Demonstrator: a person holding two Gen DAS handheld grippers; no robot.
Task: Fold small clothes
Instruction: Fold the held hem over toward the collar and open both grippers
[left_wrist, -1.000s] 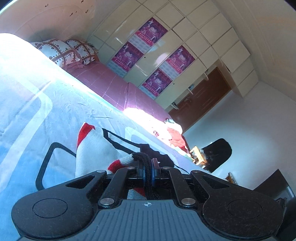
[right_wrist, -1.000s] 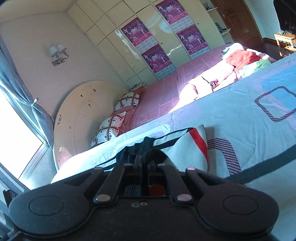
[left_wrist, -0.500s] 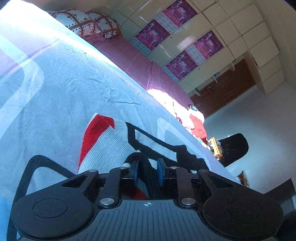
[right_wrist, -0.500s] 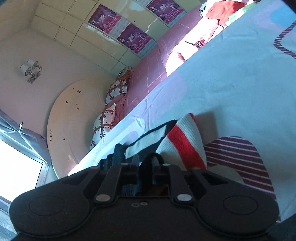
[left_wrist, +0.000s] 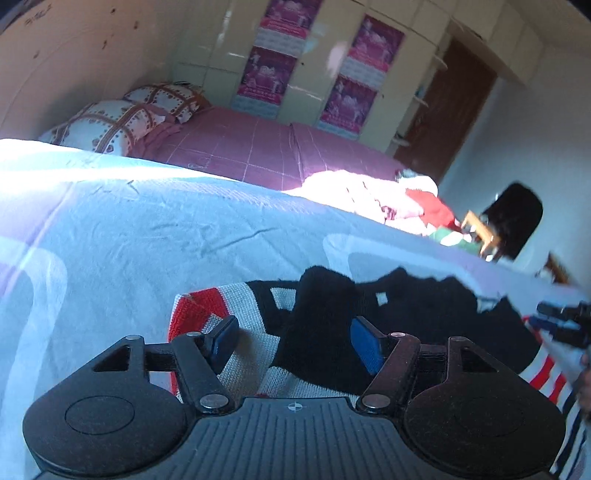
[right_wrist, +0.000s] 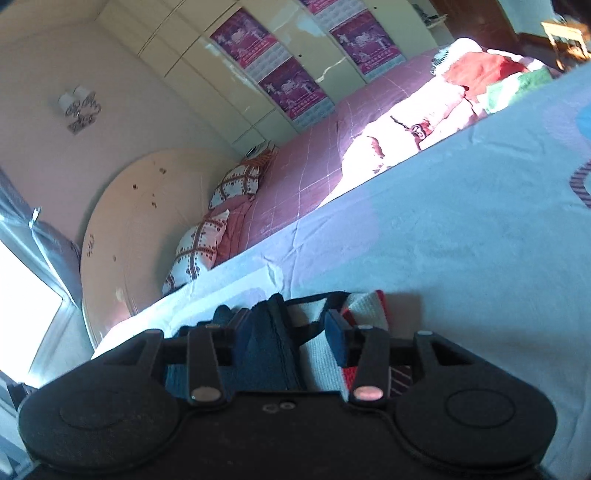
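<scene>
Both jaws have just been opening: left gripper (left_wrist: 295, 341) and right gripper (right_wrist: 286, 334) now released, knit sweater (left_wrist: 255, 354) lying slack between and under each on the bedsheet (left_wrist: 147, 236), so this fold looks laid down.

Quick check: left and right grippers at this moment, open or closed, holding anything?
Left gripper: open, fingers just spread; knitted sweater lies between them, not gripped.
Right gripper: open, just been opening; the sweater's dark fold sits between the fingers, released.
</scene>
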